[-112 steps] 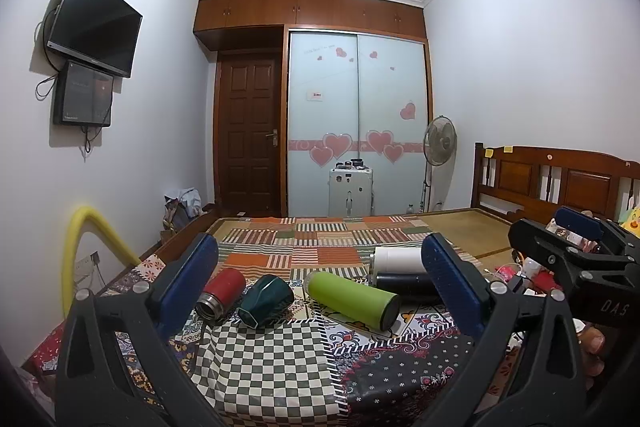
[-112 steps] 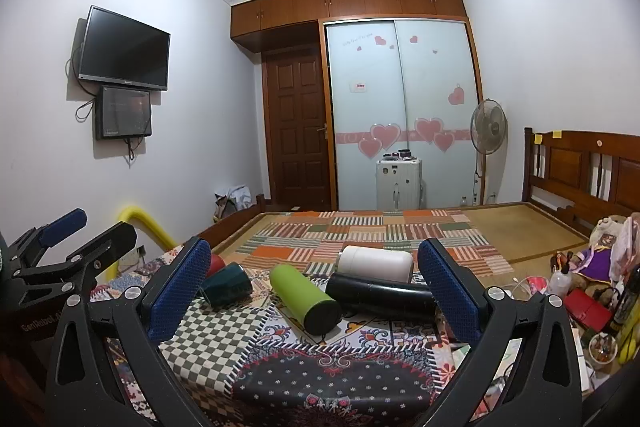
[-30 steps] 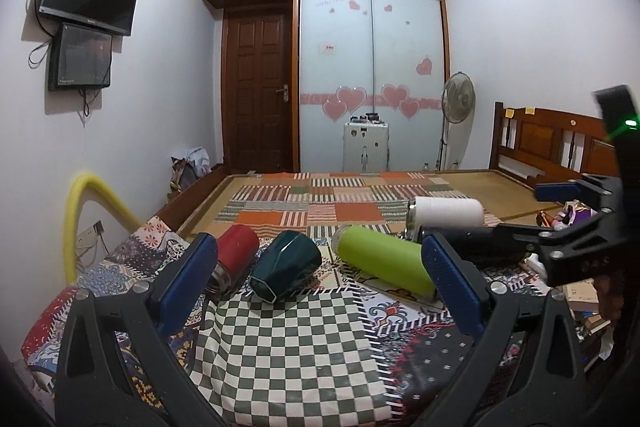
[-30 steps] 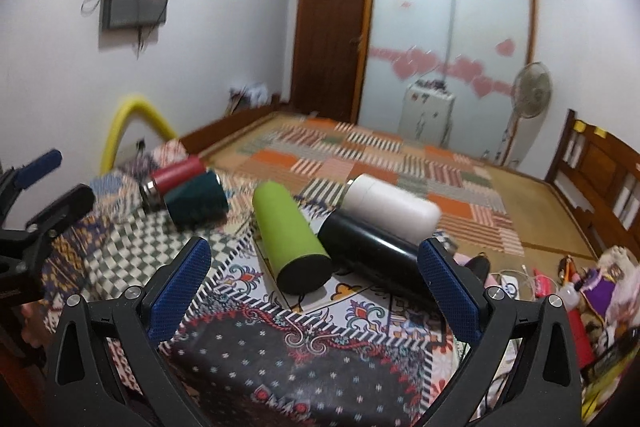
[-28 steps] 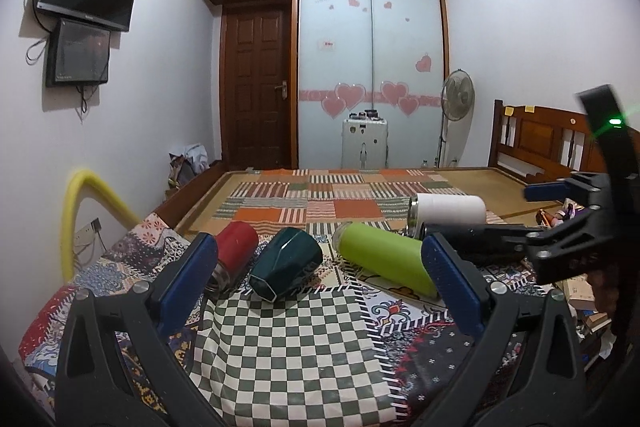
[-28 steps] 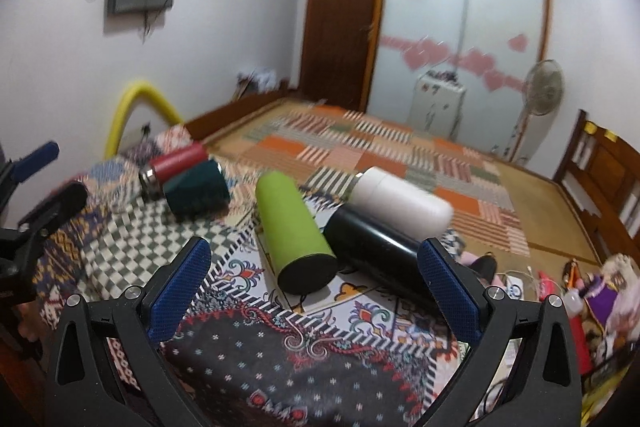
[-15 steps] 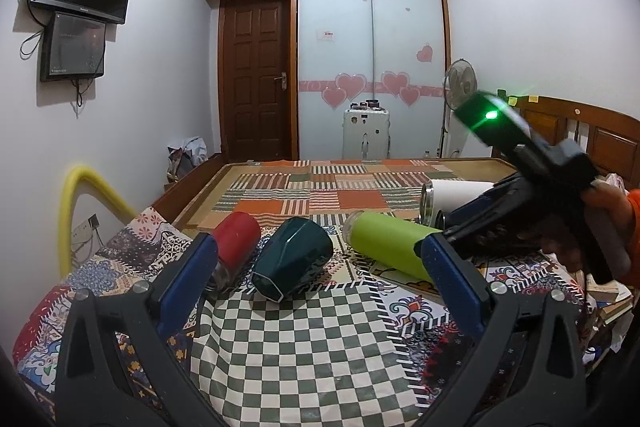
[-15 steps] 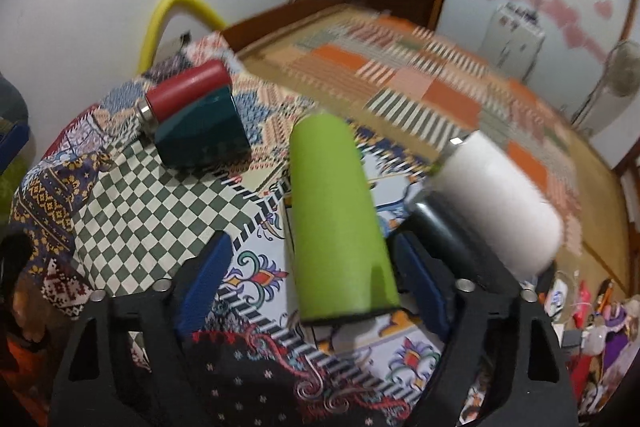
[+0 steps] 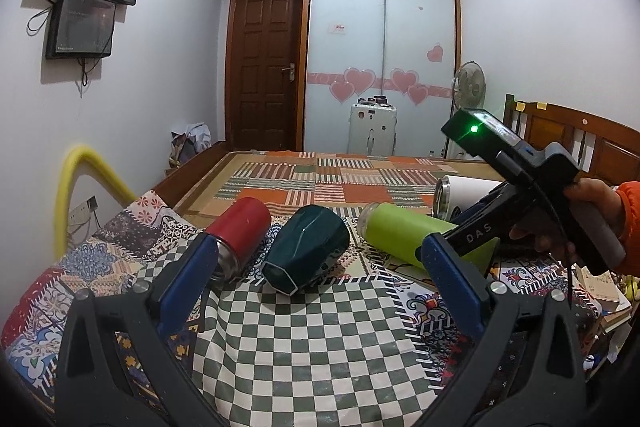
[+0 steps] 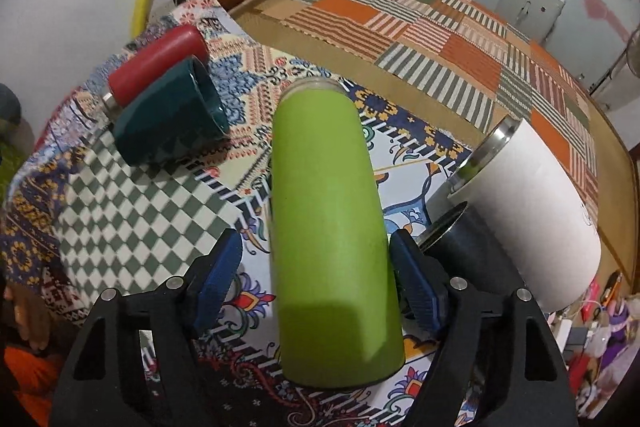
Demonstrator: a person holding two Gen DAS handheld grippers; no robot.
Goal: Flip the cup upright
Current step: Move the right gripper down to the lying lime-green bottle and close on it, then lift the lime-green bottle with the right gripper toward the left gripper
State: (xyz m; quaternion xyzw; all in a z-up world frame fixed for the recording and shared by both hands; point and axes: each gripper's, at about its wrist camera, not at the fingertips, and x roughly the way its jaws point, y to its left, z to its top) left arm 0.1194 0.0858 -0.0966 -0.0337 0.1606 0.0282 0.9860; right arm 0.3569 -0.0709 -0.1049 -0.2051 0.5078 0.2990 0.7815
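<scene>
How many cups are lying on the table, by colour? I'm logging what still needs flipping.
Red cup: 1
Dark green cup: 1
Lime green cup: 1
Black cup: 1
White cup: 1
Total: 5, all on their sides.

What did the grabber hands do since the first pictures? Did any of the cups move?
The right gripper moved forward and down to the green cup, and its fingers now sit on either side of it with a gap on the left, not clamped yet. The left gripper only crept a little closer, staying open and empty. The red cup, dark green cup, white cup and black cup still lie on their sides where they were.
</scene>
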